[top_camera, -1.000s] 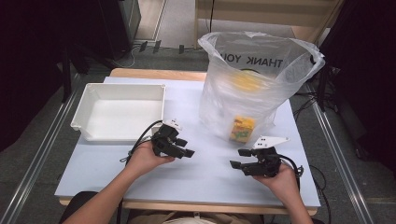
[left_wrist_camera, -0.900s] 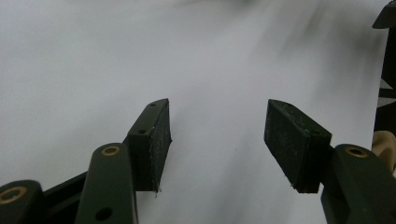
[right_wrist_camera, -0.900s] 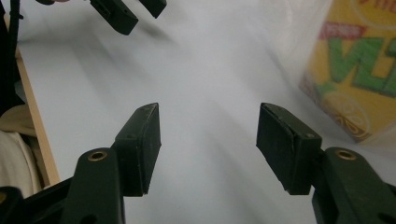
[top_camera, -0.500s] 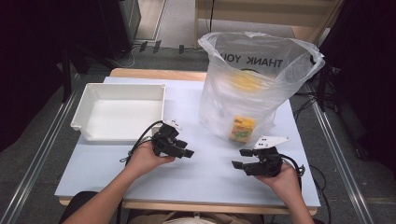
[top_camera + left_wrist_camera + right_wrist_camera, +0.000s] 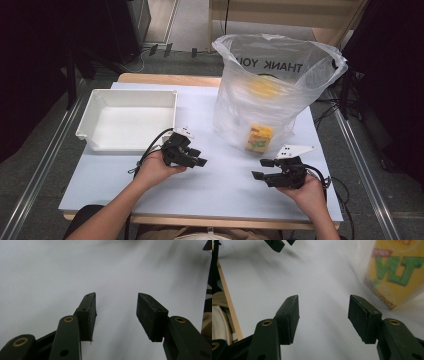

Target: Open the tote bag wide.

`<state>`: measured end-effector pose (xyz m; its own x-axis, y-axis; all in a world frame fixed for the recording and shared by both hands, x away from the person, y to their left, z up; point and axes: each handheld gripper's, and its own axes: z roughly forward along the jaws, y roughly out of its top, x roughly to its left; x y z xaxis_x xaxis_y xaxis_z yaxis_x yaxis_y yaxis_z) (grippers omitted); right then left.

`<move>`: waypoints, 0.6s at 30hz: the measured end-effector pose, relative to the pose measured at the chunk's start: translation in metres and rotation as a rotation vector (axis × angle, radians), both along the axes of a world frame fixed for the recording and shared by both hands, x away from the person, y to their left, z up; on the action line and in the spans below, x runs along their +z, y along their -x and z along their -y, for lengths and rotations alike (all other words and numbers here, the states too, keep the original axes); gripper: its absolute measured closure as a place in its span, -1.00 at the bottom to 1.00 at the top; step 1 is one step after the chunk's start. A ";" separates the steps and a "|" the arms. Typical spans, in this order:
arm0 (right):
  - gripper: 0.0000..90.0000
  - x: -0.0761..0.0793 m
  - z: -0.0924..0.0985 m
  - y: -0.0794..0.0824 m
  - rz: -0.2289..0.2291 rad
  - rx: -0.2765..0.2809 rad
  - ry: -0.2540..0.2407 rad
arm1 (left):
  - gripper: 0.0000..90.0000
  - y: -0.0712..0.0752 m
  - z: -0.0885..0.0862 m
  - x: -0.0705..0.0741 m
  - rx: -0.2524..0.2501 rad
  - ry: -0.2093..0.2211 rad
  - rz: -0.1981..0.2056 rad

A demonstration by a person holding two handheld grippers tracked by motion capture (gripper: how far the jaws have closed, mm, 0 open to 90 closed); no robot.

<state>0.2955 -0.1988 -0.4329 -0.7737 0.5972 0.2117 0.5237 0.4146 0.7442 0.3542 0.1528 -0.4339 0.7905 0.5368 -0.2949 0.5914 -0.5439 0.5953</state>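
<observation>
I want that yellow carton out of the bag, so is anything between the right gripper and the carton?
Yes: the clear plastic bag wraps the yellow carton, so its wall lies between the carton and the right gripper, whose jaws are open and empty.

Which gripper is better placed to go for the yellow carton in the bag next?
Probably the right gripper: it sits open just below the yellow carton in the plastic bag. The left gripper, jaws just closing on nothing, lies nearer the white tray.
</observation>
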 end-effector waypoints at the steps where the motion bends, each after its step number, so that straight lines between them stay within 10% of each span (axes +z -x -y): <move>1: -0.03 0.000 0.003 -0.001 0.002 -0.004 0.001 | 0.13 -0.002 0.000 0.000 -0.002 -0.002 -0.015; 18: 0.01 0.007 0.030 0.001 -0.012 -0.069 -0.034 | 0.37 -0.009 0.006 0.018 0.009 0.008 -0.019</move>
<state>0.2948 -0.2290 -0.4257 -0.7282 0.6414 0.2416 0.5590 0.3520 0.7507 0.3629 0.1470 -0.4157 0.7799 0.5415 -0.3140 0.6074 -0.5334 0.5887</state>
